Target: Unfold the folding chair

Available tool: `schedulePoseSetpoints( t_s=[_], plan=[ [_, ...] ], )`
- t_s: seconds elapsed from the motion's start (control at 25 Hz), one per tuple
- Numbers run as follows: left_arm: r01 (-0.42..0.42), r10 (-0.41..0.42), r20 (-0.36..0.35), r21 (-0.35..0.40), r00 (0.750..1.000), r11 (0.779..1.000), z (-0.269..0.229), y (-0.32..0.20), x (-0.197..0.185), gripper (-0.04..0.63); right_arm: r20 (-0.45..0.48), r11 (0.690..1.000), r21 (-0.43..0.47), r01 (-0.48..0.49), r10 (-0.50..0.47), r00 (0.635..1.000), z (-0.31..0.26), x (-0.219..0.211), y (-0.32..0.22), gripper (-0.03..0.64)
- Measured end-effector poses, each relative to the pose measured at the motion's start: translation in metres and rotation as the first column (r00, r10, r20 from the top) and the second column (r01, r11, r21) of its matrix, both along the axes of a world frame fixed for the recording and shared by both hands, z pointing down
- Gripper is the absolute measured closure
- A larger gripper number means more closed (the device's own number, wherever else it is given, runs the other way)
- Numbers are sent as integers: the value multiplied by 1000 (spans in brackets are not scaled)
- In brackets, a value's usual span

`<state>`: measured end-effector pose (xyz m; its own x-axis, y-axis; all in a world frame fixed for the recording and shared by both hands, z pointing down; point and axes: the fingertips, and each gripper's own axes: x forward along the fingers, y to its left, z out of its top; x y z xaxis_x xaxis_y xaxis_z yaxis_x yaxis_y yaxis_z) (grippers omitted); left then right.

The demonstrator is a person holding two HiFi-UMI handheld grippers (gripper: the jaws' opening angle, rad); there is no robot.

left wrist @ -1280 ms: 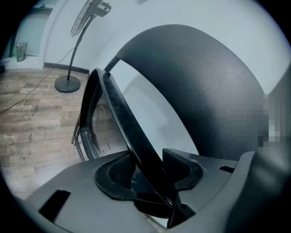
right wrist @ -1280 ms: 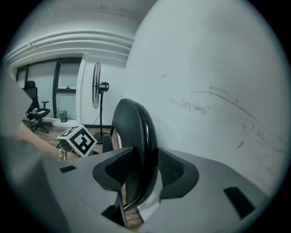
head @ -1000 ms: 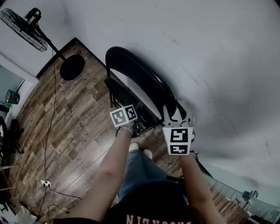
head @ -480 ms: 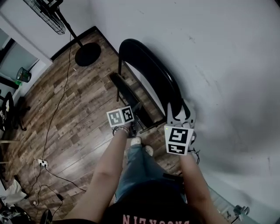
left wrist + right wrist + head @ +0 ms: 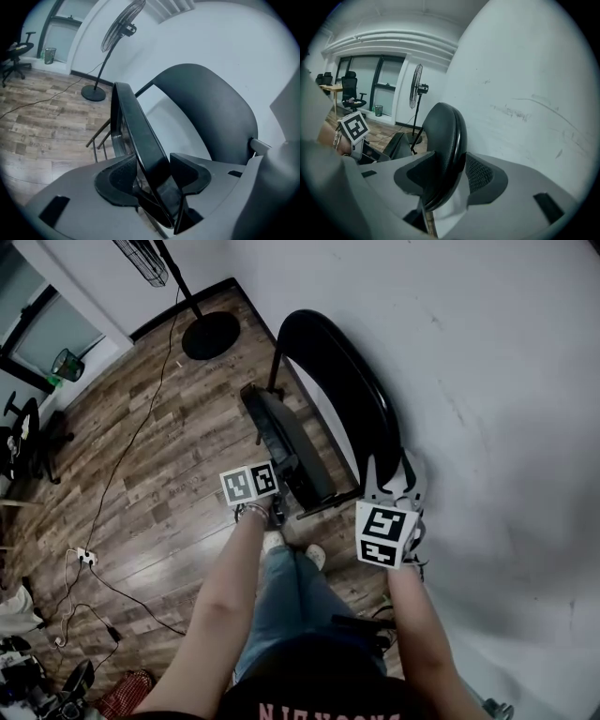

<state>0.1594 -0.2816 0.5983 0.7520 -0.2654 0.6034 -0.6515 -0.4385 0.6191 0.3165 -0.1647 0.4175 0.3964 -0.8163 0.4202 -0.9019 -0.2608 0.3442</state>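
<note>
Close against the white wall (image 5: 487,381), a black folding chair (image 5: 328,399), standing on its legs and only partly opened. Nearest the wall, the backrest (image 5: 361,399); a little out from the wall, the seat (image 5: 286,442), tipped up steeply on edge.

Clamped on that seat edge, the left gripper (image 5: 152,171), pads pressed to both faces. Clenched on the rim of the backrest, the right gripper (image 5: 450,176), on the side toward the wall.

Judged mid-step: parting seat from back, well short of finished. Next, most likely: steady the backrest by the wall, draw the seat farther out from the wall, then press it down to level. Worth minding: legs skidding on the wood floor (image 5: 159,456).

Farther from the wall, a standing fan (image 5: 210,335).
</note>
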Motion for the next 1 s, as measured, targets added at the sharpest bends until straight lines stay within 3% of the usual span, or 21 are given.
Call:
schedulePoseSetpoints(
  t_s=[0.28, 0.4, 0.48, 0.56, 0.68, 1.0],
  plan=[
    [40, -41, -36, -11, 999, 999, 6, 0, -21, 369, 9, 1000, -15, -8, 8, 1000, 4, -5, 0, 430],
    [115, -117, -54, -45, 992, 992, 11, -2, -32, 274, 14, 999, -30, -15, 15, 1000, 9, -9, 0, 430],
    [187, -194, -68, -100, 979, 977, 15, -4, -47, 262, 12, 999, -35, -31, 31, 999, 10, -13, 1, 430],
    [215, -222, -48, -120, 974, 969, 21, -6, -60, 262, 10, 998, -38, -49, 50, 999, 13, -17, 0, 428],
    [197, -197, 19, -99, 980, 975, 33, -5, -77, 261, 6, 996, -46, -73, 73, 997, 17, -21, -2, 425],
    [227, -219, 65, -166, 974, 960, 58, -5, -120, 261, -27, 990, -69, -125, 124, 992, 28, -34, -2, 413]
  ],
)
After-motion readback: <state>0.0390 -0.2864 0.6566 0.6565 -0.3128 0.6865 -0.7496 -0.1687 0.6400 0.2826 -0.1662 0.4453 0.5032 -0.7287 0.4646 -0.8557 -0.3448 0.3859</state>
